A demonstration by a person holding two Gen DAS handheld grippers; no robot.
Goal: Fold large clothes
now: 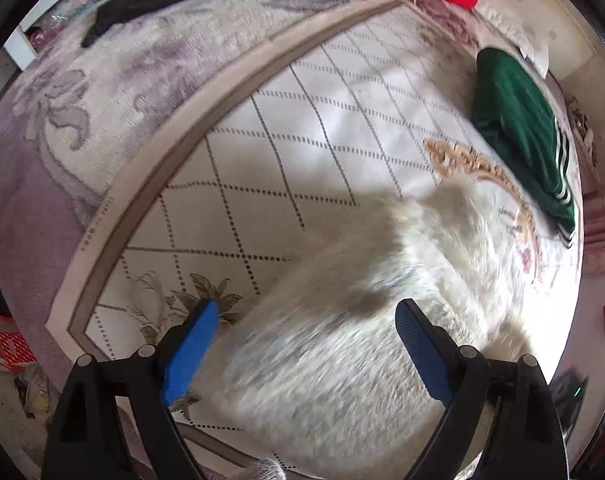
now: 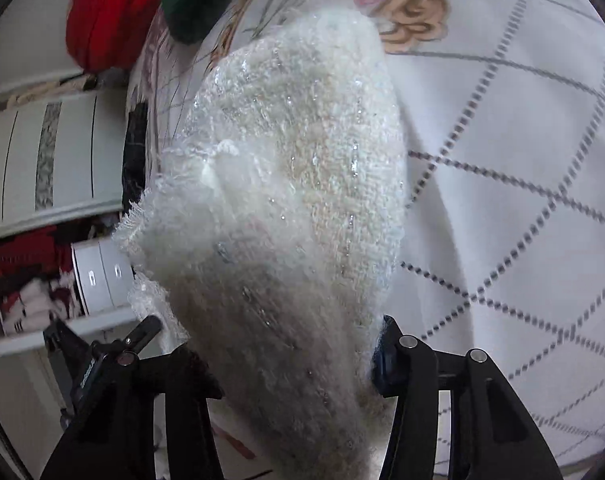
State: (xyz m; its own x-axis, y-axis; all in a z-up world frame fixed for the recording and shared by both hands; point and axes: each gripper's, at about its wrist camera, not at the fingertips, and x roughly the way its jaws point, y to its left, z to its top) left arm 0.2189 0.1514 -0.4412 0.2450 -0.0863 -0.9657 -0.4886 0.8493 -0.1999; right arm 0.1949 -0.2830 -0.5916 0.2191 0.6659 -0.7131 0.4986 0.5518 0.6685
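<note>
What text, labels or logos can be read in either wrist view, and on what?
None can be read.
Small dark print along the mat border: too small and warped.
Red and white packet on the floor: markings blurred.
Pale lettering on the black clamp by the right gripper: too small.
Green garment: white stripes only, no wording visible.

Fuzzy white sweater (image 2: 286, 184) with glints, perhaps sequins; white bedspread (image 1: 302, 128) with dotted grey diamond grid; green garment (image 1: 522, 128) with white stripes; red cloth (image 2: 106, 12).
</note>
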